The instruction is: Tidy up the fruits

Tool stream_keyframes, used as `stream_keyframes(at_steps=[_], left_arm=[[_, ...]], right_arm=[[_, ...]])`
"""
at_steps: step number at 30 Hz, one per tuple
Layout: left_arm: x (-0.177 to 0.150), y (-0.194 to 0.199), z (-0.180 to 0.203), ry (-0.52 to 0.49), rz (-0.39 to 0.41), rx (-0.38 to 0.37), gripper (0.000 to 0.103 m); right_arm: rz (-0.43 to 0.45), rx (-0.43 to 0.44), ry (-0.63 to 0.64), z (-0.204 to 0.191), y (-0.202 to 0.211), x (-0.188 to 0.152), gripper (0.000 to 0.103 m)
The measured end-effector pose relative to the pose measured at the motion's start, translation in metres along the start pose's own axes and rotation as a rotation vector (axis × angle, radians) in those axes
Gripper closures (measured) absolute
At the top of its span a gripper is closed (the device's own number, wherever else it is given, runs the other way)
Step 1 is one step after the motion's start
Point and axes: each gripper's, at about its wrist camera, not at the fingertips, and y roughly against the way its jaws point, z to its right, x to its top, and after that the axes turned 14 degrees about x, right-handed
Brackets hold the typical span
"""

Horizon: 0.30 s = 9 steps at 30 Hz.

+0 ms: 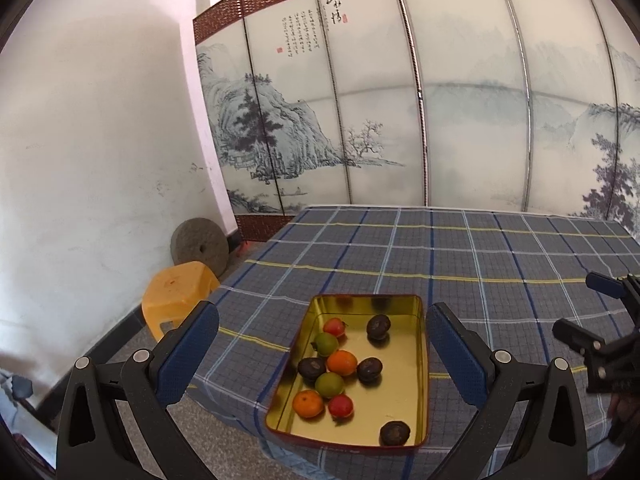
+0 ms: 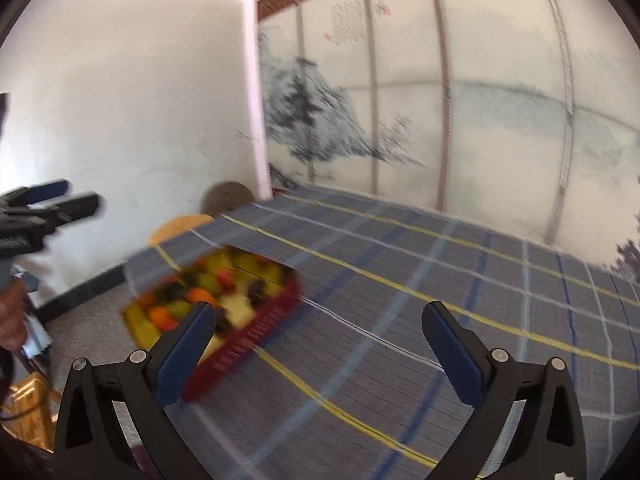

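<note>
A gold tin tray [image 1: 404,396] with a red rim sits at the near left corner of the checked table. It holds several small fruits: two oranges [image 1: 342,363], two green ones [image 1: 325,344], two red ones [image 1: 341,406] and several dark ones [image 1: 378,326]. My left gripper [image 1: 322,322] hangs open above the tray, nothing between its fingers. My right gripper [image 2: 320,320] is open over the cloth to the right of the tray [image 2: 248,340], which is blurred in the right wrist view. The right gripper [image 1: 588,312] also shows at the far right edge of the left wrist view.
The blue checked tablecloth [image 1: 480,264] stretches back to a painted folding screen [image 1: 360,100]. An orange plastic stool [image 1: 178,296] and a round millstone [image 1: 199,249] stand on the floor left of the table, by a white wall. A person's hand [image 2: 10,316] holds the left gripper.
</note>
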Motion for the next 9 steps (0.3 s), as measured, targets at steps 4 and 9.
stream_keyframes(at_steps=[4,9], left_arm=[[0.006,-0.011,0.015,-0.024,-0.026,-0.008,0.0],[0.014,-0.018,0.031,-0.046,-0.045,0.014,0.0]], right_arm=[[-0.122,-0.163,-0.101,0.092,-0.005,-0.028,0.0],[-0.274,-0.3,-0.235,0.192,-0.006,-0.058,0.0]])
